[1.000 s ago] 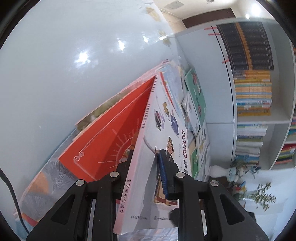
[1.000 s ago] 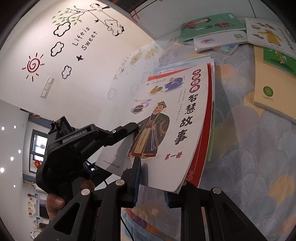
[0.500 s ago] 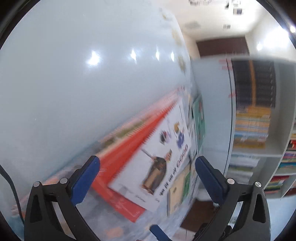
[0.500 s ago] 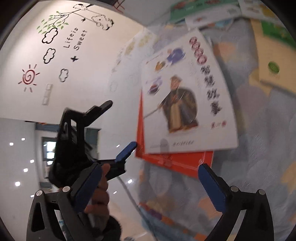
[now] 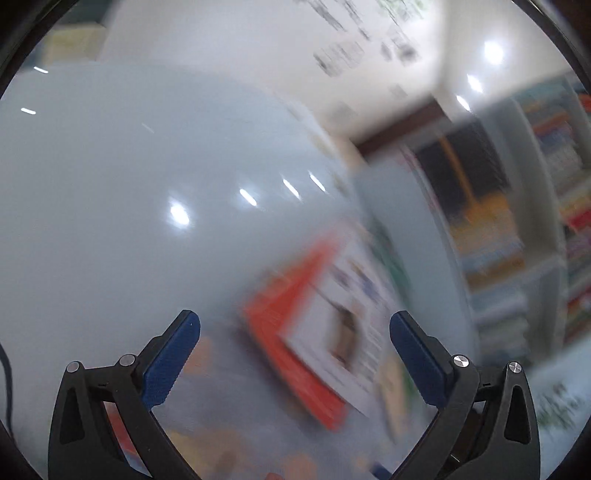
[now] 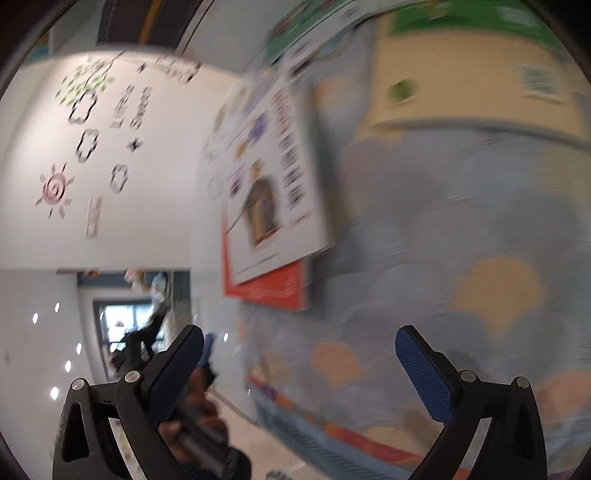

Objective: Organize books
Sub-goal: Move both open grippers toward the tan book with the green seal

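A white storybook (image 5: 351,328) with a robed figure on its cover lies on top of an orange-red book (image 5: 291,343) on the patterned cloth, against the pale wall. Both show in the right wrist view too, the white book (image 6: 273,192) over the orange one (image 6: 269,288). My left gripper (image 5: 295,332) is open and empty, pulled back from the stack. My right gripper (image 6: 299,347) is open and empty, also back from it. Both views are motion-blurred.
A cream-and-green book (image 6: 472,77) and a green book (image 6: 310,22) lie farther along the cloth (image 6: 443,240). A bookshelf (image 5: 517,221) full of books stands to the right. The other hand and gripper (image 6: 192,406) show at lower left.
Both grippers let go of the white storybook, opened wide and drew back. The book now lies flat on the orange book.
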A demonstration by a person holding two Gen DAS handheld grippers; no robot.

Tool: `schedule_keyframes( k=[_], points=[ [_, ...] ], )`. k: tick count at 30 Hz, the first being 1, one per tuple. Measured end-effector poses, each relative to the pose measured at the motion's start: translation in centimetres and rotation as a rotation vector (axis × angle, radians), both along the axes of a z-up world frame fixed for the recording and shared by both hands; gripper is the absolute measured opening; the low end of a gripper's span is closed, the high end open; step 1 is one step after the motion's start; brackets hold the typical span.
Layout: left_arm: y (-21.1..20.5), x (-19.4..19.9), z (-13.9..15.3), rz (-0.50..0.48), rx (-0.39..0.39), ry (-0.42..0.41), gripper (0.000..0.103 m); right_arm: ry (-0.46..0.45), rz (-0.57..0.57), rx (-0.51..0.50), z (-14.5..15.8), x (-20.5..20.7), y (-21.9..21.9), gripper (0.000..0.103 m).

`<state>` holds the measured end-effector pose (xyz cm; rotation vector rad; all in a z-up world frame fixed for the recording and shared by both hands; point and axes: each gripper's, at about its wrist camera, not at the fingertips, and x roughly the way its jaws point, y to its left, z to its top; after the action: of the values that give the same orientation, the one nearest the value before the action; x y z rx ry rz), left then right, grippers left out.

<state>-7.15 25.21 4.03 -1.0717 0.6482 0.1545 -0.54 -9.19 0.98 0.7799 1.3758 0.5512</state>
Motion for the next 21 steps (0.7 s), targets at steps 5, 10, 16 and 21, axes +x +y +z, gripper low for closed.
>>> schedule_keyframes(
  k=[5,10,16,21],
  points=[
    [-4.8,3.4,2.5,-0.23,-0.071,-0.149,0.102,-0.018,-0.088,-0.023,0.8,-0.4,-4.4,0.103],
    [-12.3,7.6,4.8,-0.441,0.016,-0.091,0.102,-0.003,-0.18,0.013,0.9,-1.6,-9.1,0.103],
    [-20.4,9.6,5.5,-0.488,0.22,0.12,0.102,0.001,-0.287,0.096,0.8,-3.6,-16.4,0.103],
    [-25.6,11.0,5.1,-0.449,0.433,0.269,0.102,-0.03,-0.39,0.163,1.7,-4.8,-24.3,0.103]
  ],
)
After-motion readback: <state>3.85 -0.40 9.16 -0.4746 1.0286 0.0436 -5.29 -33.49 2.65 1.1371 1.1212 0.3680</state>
